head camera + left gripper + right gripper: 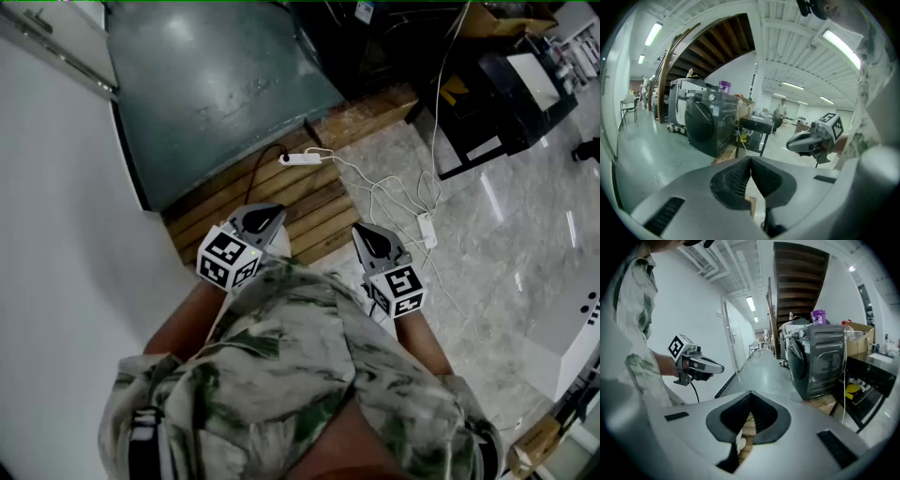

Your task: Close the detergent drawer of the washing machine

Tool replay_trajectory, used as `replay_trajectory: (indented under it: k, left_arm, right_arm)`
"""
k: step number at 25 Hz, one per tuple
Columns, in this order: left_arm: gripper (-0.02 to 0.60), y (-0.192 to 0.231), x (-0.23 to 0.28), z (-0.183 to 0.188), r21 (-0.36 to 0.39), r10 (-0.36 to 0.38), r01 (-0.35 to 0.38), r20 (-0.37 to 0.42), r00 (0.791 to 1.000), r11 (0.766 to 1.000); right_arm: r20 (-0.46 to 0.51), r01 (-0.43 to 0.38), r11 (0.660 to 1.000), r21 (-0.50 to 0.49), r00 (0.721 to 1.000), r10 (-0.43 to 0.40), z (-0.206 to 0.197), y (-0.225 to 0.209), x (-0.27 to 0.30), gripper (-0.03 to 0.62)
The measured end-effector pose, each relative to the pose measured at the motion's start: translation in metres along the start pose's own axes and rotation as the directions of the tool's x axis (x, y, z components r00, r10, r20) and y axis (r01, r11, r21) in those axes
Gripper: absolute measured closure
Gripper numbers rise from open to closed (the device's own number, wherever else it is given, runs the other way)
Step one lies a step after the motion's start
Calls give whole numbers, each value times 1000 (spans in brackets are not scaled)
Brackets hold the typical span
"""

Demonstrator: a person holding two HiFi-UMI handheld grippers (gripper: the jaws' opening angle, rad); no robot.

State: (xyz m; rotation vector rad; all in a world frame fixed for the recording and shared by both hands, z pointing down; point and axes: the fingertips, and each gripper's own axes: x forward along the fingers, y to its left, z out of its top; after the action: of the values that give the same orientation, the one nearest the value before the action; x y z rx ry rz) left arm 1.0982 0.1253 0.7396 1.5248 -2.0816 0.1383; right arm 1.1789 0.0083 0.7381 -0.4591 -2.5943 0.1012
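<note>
The dark grey washing machine (216, 84) stands on a wooden pallet (300, 202) ahead of me; I look down on its top. Its front with the round door faces the left gripper view (705, 126), and its side fills the right gripper view (820, 362). I cannot make out the detergent drawer in any view. My left gripper (267, 217) and right gripper (372, 239) hover side by side over the pallet's near edge, short of the machine. Both are shut, their pads meeting with nothing between them (751, 161) (751, 397). Each sees the other (806, 143) (705, 366).
A white power strip (298, 158) lies on the pallet, with cables trailing over the tiled floor to the right. A black rack (487, 103) stands right of the machine. A white wall (56, 234) runs along the left. A purple bottle (724, 86) sits on the machine. A person (779, 112) stands far off.
</note>
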Motion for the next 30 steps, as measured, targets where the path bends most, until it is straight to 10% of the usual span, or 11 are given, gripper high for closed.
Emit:
replay_trajectory:
  k: [20, 30]
  left_arm:
    - [557, 277, -151, 77, -70, 105, -103, 34, 994, 992]
    - [557, 367, -135, 102, -144, 162, -154, 48, 986, 978]
  right_arm:
    - [-100, -214, 969, -127, 974, 202, 218, 130, 286, 546]
    - [-134, -241, 961, -136, 966, 223, 260, 95, 378, 488]
